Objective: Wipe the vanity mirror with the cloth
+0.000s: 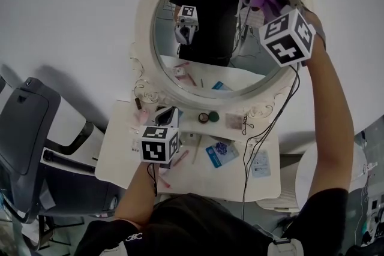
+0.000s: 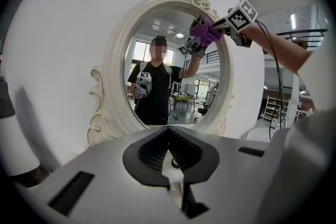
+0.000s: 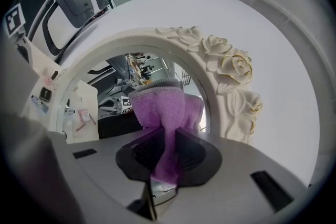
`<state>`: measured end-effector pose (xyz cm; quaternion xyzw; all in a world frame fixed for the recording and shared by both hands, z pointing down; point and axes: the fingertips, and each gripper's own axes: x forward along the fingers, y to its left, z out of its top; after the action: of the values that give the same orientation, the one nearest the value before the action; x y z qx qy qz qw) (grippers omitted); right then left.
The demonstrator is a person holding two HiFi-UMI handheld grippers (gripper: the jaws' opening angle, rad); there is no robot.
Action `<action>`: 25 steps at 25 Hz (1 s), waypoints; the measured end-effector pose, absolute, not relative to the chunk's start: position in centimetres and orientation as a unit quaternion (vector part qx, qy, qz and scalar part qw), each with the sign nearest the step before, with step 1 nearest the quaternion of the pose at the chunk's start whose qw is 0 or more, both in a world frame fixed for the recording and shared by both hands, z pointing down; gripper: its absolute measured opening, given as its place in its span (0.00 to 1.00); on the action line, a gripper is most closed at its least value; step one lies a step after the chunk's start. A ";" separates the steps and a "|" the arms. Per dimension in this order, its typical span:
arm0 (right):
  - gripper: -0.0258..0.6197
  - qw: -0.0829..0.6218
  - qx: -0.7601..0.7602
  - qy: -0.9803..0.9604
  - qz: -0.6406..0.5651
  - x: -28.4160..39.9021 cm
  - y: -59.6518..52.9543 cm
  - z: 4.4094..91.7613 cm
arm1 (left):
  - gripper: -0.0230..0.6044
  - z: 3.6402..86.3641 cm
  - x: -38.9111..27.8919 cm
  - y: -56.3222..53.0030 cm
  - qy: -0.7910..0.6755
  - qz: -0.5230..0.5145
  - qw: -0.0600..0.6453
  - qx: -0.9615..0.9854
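The right gripper (image 1: 271,2) is raised, its jaws pinched tight on the purple cloth (image 3: 164,113). The cloth runs lengthwise straight out from between the jaws, in line with them, and spreads into a wad at the far end, pressed against the mirror (image 1: 143,33) glass. Ahead and just right of those jaws are the frame's carved roses (image 3: 231,71). The mirror stands upright, an oval with its long axis up and down. The left gripper (image 2: 170,157) hangs lower, over the table (image 1: 114,159), jaws drawn together with nothing between them, with the mirror ahead of them.
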<state>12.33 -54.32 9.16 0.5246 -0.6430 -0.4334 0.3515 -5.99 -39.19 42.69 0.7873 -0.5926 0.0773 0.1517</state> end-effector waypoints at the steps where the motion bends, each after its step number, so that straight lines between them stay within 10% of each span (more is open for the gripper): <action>1: 0.14 0.357 0.522 -0.642 -0.434 12.3 -54.3 10.0 | 0.05 42.8 -5.9 -39.1 -0.592 0.078 0.152 0.788; 25: 0.14 0.490 0.424 -0.681 -0.342 13.8 -54.6 39.8 | 0.05 43.2 -4.6 -37.5 -0.588 0.088 0.153 0.790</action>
<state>13.78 -54.58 39.81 0.4239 -0.6807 -0.3421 0.4899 -4.62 -37.52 43.25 0.7896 -0.5877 0.0879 0.1531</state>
